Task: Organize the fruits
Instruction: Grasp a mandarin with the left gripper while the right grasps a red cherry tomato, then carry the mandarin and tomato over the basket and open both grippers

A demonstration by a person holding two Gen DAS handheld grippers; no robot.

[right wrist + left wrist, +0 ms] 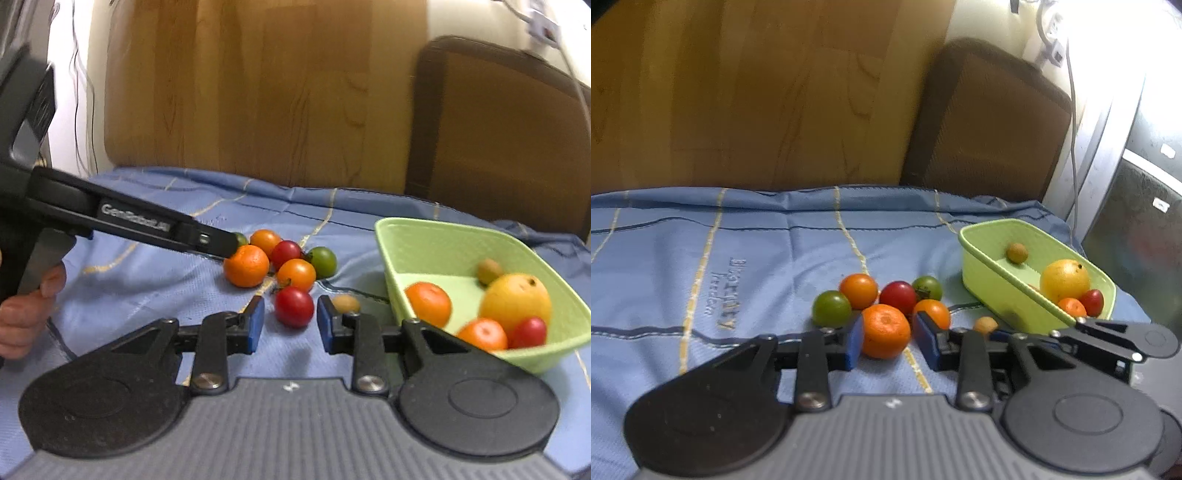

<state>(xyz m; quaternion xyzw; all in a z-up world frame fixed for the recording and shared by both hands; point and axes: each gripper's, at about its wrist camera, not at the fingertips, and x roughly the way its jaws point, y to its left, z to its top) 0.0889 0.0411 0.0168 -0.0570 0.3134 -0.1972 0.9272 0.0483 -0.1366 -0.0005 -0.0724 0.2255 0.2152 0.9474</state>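
- Mandarin point(885, 331) left of green basket point(1004, 291): left gripper point(891, 339) spread around it, not clenched.
- Red tomato point(294, 307) between spread right gripper point(290, 325) fingers, ungrasped.

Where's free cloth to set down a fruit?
Free: blue cloth left of the fruit cluster, up to the wooden panel. Crowded: the cluster, and the strip between it and the green basket. Left claw straddles the mandarin; right claw the red tomato.
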